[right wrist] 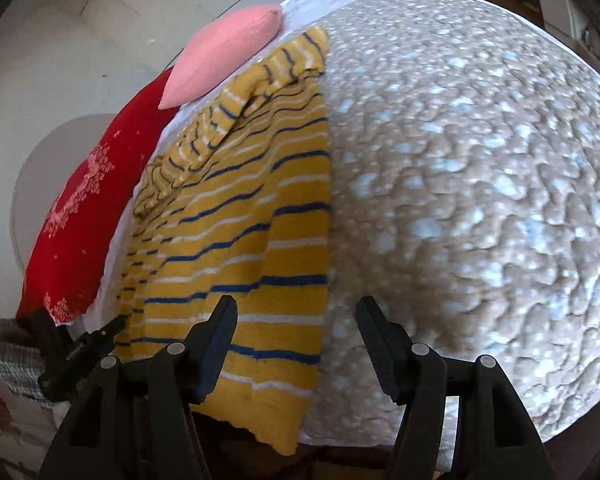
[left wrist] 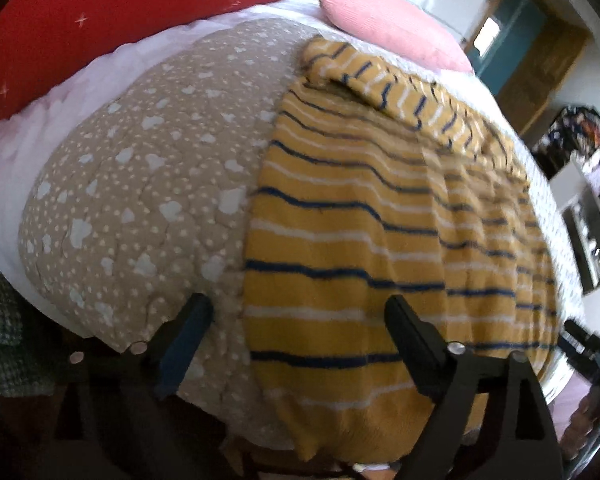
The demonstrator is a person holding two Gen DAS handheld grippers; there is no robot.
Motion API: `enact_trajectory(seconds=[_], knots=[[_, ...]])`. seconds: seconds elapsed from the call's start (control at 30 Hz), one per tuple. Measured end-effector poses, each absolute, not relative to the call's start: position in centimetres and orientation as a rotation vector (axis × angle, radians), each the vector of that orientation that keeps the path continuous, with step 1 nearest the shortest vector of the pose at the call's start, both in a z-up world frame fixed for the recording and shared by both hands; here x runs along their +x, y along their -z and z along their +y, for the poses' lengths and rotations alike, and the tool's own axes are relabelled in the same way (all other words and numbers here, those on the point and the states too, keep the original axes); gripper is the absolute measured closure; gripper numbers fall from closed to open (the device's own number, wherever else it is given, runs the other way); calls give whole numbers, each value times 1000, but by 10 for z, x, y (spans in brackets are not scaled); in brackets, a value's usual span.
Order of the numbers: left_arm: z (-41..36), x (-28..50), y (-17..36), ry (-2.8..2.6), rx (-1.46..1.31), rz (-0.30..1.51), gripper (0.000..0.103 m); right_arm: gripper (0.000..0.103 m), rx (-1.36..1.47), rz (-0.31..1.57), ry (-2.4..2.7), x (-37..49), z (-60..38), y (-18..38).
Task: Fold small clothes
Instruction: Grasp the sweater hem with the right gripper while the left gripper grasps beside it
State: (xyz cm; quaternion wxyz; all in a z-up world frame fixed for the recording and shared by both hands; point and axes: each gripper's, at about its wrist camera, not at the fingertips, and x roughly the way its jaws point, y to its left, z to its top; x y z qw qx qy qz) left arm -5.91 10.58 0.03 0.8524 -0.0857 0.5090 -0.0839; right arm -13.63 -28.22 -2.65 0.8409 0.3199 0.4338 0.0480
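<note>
Garment: a mustard striped knit top (left wrist: 380,240) lies flat on the beige quilt (left wrist: 140,184) of the bed, hem at the near edge, one sleeve folded across the far end.
Left gripper (left wrist: 300,344): jaws spread, empty — over the hem's left corner.
Right gripper (right wrist: 296,340): jaws spread, empty, at the hem's right edge.
Handling: likely soft, light, stretchy — best pinched at the hem corners.

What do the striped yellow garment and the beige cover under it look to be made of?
Striped yellow garment: likely soft knit or terry cotton, matte, with fuzzy-edged navy and white stripes. Beige cover: apparently quilted cotton-like fabric, matte, puckered by stitching, printed with white dots and cloud shapes.
</note>
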Motion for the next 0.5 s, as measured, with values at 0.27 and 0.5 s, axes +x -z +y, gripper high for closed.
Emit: enact_trajectory(seconds=[0.27,0.5], knots=[[116,-79,-3,253,-321,1100,40,36,757,916,-237,-133,-263,37],[126,-93,6,406,-482,1126,67,40,933,911,-380,-133,-254,57]])
